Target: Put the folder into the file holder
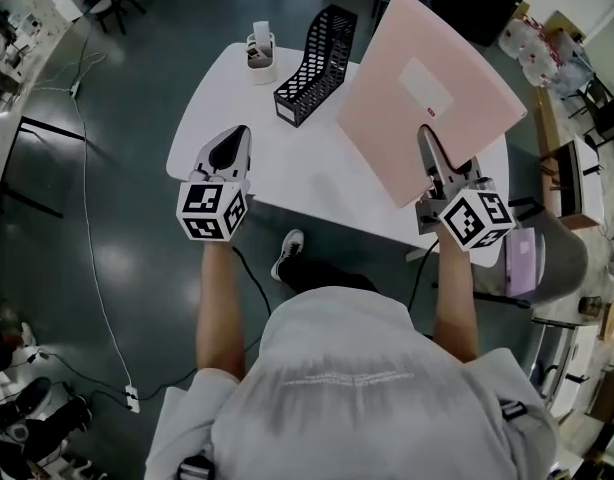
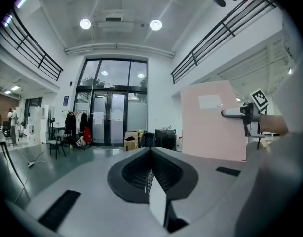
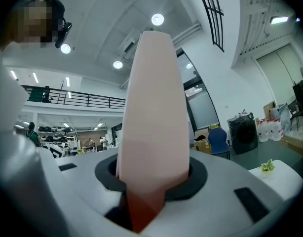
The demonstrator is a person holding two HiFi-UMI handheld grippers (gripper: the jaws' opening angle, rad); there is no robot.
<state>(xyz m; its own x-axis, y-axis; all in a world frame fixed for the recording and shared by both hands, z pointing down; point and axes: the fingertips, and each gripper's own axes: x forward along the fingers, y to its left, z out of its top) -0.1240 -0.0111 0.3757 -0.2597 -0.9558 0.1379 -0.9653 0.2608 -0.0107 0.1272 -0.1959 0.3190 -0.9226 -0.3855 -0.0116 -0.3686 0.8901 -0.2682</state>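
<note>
Pink folder (image 1: pixel 387 118) — I pinched its edge in my right gripper (image 1: pixel 428 146).
Jaws of my left gripper (image 1: pixel 233 144) were pressed together; the folder hung, apparently clear of the table (image 1: pixel 287 173), near the file holder (image 1: pixel 317 63).

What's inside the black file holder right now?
Nothing shows inside the file holder: only its dark mesh walls and floor. The low front end is too dark to check. The pink folder is outside it, gripped by the right gripper.

A white table (image 1: pixel 215 103) stands on a dark, glossy floor (image 1: pixel 117 278), a small white cup (image 1: pixel 260 56) (contents unclear) near its far edge; a pale cable (image 1: pixel 85 198) trails across the floor to a power strip (image 1: pixel 133 399)
</note>
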